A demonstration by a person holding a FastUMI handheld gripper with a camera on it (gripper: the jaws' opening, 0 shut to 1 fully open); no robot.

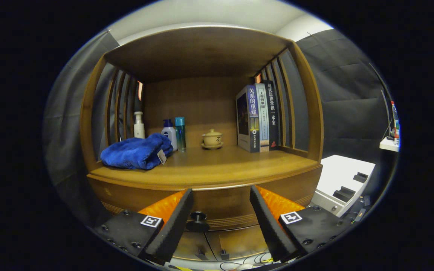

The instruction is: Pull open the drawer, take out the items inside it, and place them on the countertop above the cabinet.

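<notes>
Open gripper (220, 210) faces the drawer (217, 205); knob (198, 217) sits nearer the left finger, so centring precedes closing.

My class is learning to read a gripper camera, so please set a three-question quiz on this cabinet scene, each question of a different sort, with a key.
1. True or false: the round dark drawer knob lies between the open gripper's fingers, untouched.
2. What lies nearest the wooden countertop's front edge? A) folded blue towel B) small beige lidded teacup C) row of upright books
3. Fill in: the wooden drawer front is ____ (open/closed).

Key: 1 true; 2 A; 3 closed.
</notes>
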